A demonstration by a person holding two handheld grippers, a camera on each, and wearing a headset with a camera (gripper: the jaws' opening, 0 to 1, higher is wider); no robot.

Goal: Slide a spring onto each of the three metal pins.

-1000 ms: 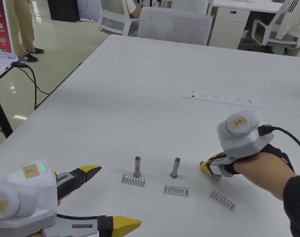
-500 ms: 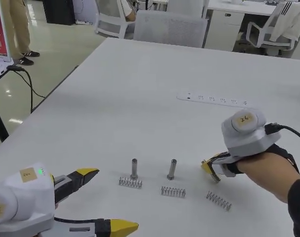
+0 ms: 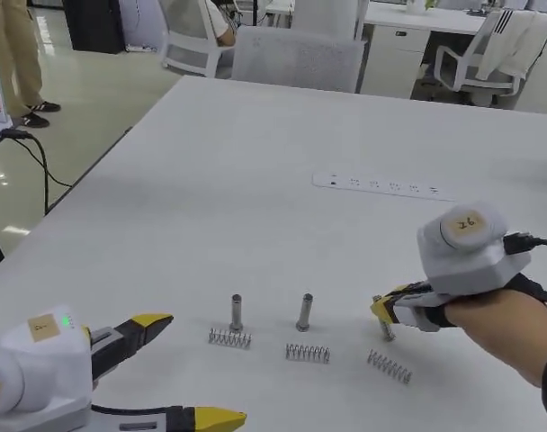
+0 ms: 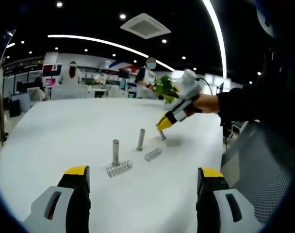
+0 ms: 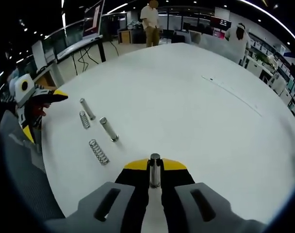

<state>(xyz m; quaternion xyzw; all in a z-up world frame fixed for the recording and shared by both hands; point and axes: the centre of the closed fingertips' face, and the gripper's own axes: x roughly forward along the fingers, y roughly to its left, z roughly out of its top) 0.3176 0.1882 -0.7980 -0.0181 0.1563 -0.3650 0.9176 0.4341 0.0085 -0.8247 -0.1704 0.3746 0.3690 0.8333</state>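
Observation:
Two metal pins [image 3: 236, 312] [image 3: 304, 311] stand upright on the white table [image 3: 255, 180]. A spring lies in front of each: left spring [image 3: 229, 338], middle spring [image 3: 308, 353]. A third spring [image 3: 388, 366] lies further right. Above it, my right gripper [image 3: 384, 311] is shut on the third pin [image 3: 387, 331], which points down at the table; that pin [image 5: 155, 171] sticks up between the closed yellow tips in the right gripper view. My left gripper [image 3: 191, 369] is open near the table's front edge, left of the pins [image 4: 115, 151] [image 4: 141, 139], nothing between its jaws.
A white power strip [image 3: 383, 186] lies across the table beyond the pins. Office chairs [image 3: 296, 56] stand at the far edge, and a person [image 3: 17, 54] stands at the far left. A black cable [image 3: 31, 153] hangs left of the table.
The headset view has drifted, shifting everything a little left. The right gripper stays shut on the pin, whose lower end now shows below the tips. The left gripper stays open.

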